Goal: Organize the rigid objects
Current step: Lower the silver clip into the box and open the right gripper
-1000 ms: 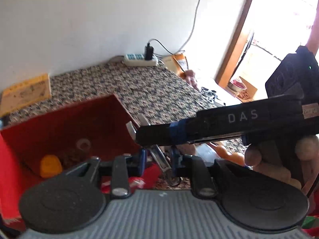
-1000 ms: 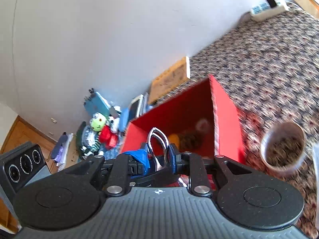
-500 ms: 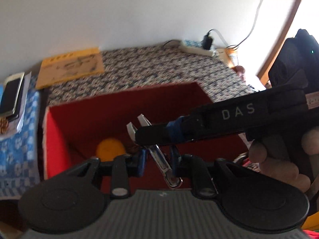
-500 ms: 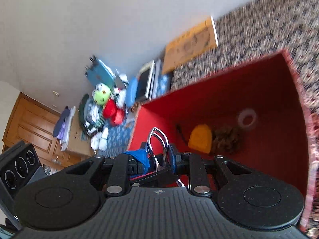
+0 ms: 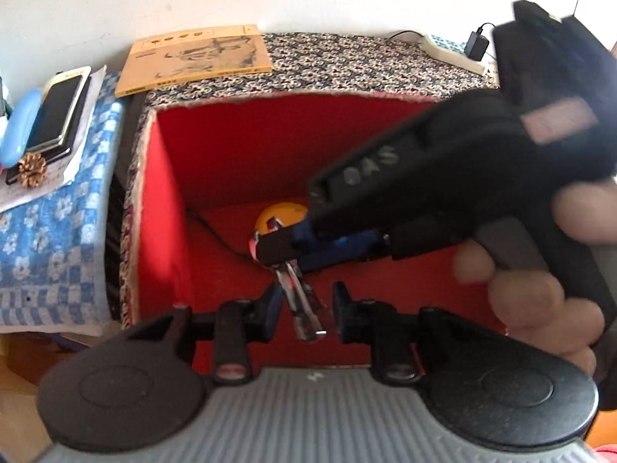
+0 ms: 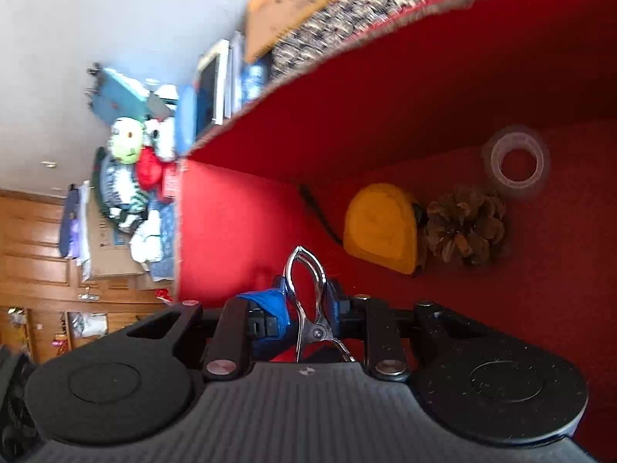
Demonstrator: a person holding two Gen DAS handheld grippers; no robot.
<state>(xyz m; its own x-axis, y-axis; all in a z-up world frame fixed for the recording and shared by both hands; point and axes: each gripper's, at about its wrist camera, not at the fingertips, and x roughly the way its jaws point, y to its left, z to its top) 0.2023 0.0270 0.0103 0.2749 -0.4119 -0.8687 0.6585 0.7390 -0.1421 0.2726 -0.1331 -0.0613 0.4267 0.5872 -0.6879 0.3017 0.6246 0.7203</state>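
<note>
The right gripper (image 6: 308, 301) clenched the metal clip (image 6: 306, 293) over the red box (image 5: 162, 193), the left gripper (image 5: 304, 310) released, tape measure (image 6: 381, 227), pinecone (image 6: 464, 227) and tape roll (image 6: 515, 160) already inside, drop remaining.

right gripper (image 5: 285, 249) hides most of yellow object (image 5: 279, 214).

One red box (image 6: 424, 88) — two pine cones (image 6: 464, 225) (image 5: 32, 169), one tape roll (image 6: 516, 162).

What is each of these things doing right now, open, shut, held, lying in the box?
Right gripper: shut on metal clip.
Left gripper: open, holding nothing.
Metal clip: held over the box interior.
Red box: open-topped.
Yellow tape measure: lying in box.
Pine cone: in box, beside it.
Tape roll: in box.
</note>
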